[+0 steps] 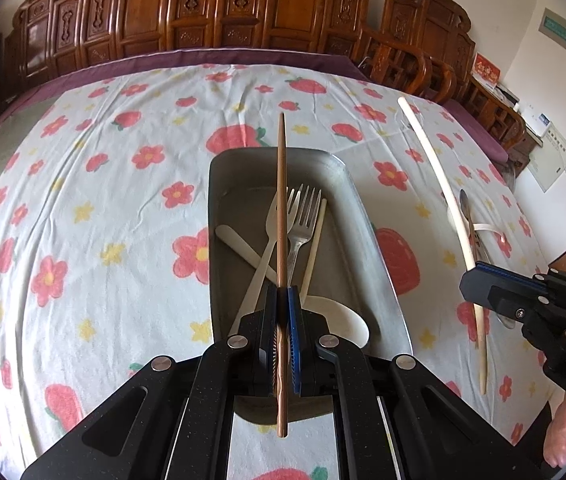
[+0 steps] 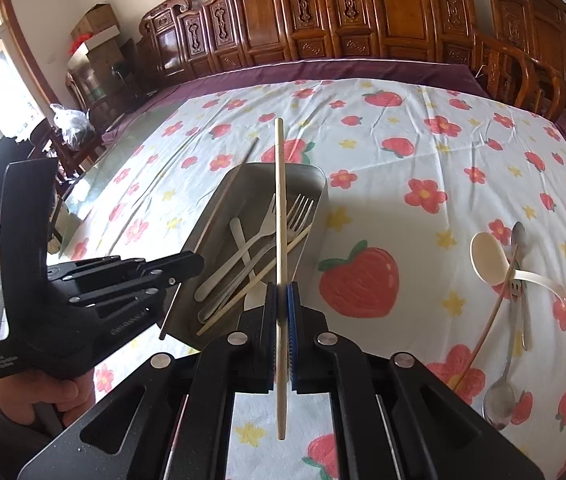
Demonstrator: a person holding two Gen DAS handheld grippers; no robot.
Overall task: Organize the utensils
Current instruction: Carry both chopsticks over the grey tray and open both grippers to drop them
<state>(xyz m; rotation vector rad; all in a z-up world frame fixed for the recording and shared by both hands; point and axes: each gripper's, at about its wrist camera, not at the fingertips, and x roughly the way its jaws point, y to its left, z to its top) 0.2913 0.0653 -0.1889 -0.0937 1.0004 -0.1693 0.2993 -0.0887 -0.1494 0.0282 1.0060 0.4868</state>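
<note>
The left tongs [image 1: 283, 304] are closed on a brown chopstick [image 1: 281, 200], which runs forward above the metal tray [image 1: 363, 216]; its back end passes between the pads and hangs over the cloth near the camera. The right tongs [image 2: 282, 300] are closed on a pale chopstick [image 2: 280, 208], held above the same tray. Inside the tray lie a metal fork [image 1: 303, 216], a white plastic fork [image 1: 267, 240], another pale stick [image 1: 315, 240] and a white spoon [image 1: 343, 320], whose handle is partly hidden by the left tongs. The near end of the tray is covered by the tongs in both views. On the flowered cloth [image 2: 423, 152] over the surface, well apart from the tray to the right, are a white ladle spoon [image 2: 489, 258], a metal spoon [image 2: 501, 396] and a thin stick [image 2: 487, 328] crossed together; how many metal pieces lie there is hard to tell.
</note>
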